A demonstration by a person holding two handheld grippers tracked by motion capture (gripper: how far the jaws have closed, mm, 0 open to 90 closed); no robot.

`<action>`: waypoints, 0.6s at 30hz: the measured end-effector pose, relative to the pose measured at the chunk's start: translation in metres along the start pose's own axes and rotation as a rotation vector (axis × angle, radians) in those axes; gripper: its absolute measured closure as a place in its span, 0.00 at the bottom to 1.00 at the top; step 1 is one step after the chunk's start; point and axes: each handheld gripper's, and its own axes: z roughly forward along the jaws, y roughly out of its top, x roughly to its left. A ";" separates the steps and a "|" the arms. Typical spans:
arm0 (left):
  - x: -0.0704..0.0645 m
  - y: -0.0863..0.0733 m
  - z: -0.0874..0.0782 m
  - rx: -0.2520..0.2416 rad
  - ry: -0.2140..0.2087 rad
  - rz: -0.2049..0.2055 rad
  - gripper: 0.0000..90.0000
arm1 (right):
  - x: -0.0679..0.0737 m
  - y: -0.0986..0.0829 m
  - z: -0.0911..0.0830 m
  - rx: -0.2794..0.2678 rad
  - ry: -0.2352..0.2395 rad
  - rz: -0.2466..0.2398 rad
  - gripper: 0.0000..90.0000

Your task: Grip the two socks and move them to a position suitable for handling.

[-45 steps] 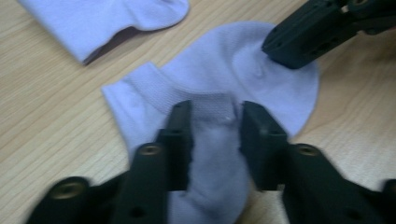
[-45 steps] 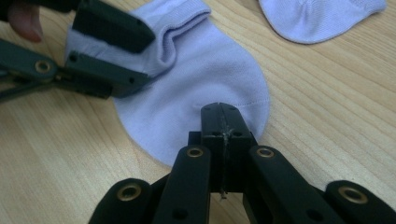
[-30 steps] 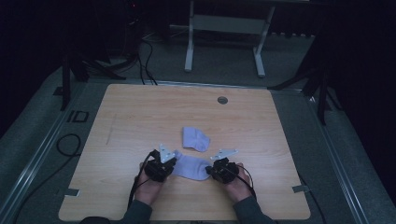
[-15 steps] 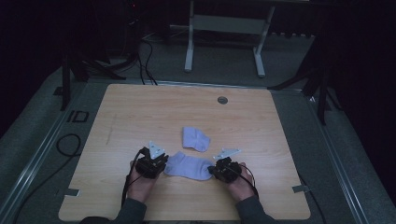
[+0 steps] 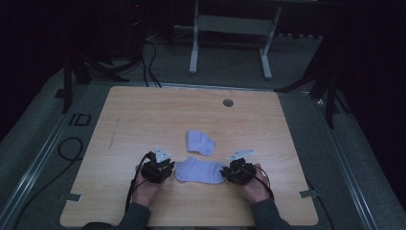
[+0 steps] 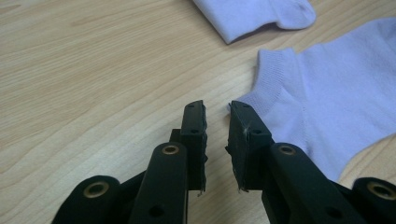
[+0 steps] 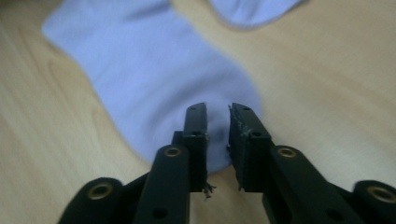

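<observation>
Sock [image 5: 200, 170], pale lilac and lying flat, sits on the near half of the wooden table [image 5: 143, 120], stretched crosswise between the two tools; a second sock [image 5: 201, 142], same colour and folded smaller, lies just beyond it toward twelve o'clock, close but apart from it; the left gripper [image 5: 163, 171] sits at the flat sock's nine o'clock end, low over the table and pointing toward three o'clock, with the person's left hand [image 5: 146, 188] wrapped behind it and the forearm coming up from six o'clock; the right gripper [image 5: 231, 173] sits at the sock's three o'clock end, pointing toward nine o'clock, with the right hand [image 5: 254, 186] behind it and its sleeve entering from six o'clock, so the two forearms run nearly parallel and the tools face each other across the sock; in the left gripper view the left gripper [image 6: 217, 114] has its jaws parted by a narrow gap with bare wood showing between them, and the ribbed cuff of the sock [image 6: 327, 107] lies just at the tip of one jaw, nothing caught between; in the right gripper view the right gripper [image 7: 218, 116] likewise shows a narrow gap, its jaws standing over the rounded end of the sock [image 7: 154, 79], the cloth lying beneath and between the tips but not pinched; a small round grommet [image 5: 228, 102] sits in the table toward twelve o'clock, well apart from both socks.
</observation>
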 end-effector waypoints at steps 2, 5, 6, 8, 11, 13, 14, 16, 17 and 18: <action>0.001 0.000 0.000 0.000 0.002 -0.004 0.83 | -0.003 0.009 -0.005 -0.027 -0.015 0.004 0.81; 0.002 -0.001 0.000 0.002 0.002 -0.008 0.83 | -0.006 0.022 -0.009 -0.066 -0.015 0.003 0.79; 0.003 -0.001 0.000 0.002 0.002 -0.009 0.83 | -0.007 0.027 -0.010 -0.076 -0.021 -0.004 0.79; 0.004 -0.001 0.000 0.002 0.002 -0.011 0.83 | -0.011 0.038 -0.009 -0.083 -0.041 -0.010 0.79; 0.005 -0.001 -0.001 -0.003 0.002 -0.010 0.83 | -0.022 0.052 -0.003 -0.104 -0.060 0.008 0.79; 0.006 -0.001 -0.001 -0.005 0.005 -0.014 0.83 | -0.031 0.061 0.005 -0.110 -0.073 0.031 0.80; 0.006 -0.001 -0.001 -0.006 0.005 -0.017 0.83 | -0.037 0.065 0.010 -0.108 -0.084 0.047 0.80; 0.008 -0.001 -0.001 -0.006 0.008 -0.019 0.83 | -0.046 0.072 0.018 -0.108 -0.091 0.085 0.81; 0.008 -0.001 -0.001 -0.003 0.008 -0.021 0.83 | -0.051 0.075 0.023 -0.109 -0.092 0.106 0.82; 0.008 -0.001 -0.001 -0.003 0.008 -0.021 0.83 | -0.054 0.078 0.029 -0.102 -0.092 0.120 0.82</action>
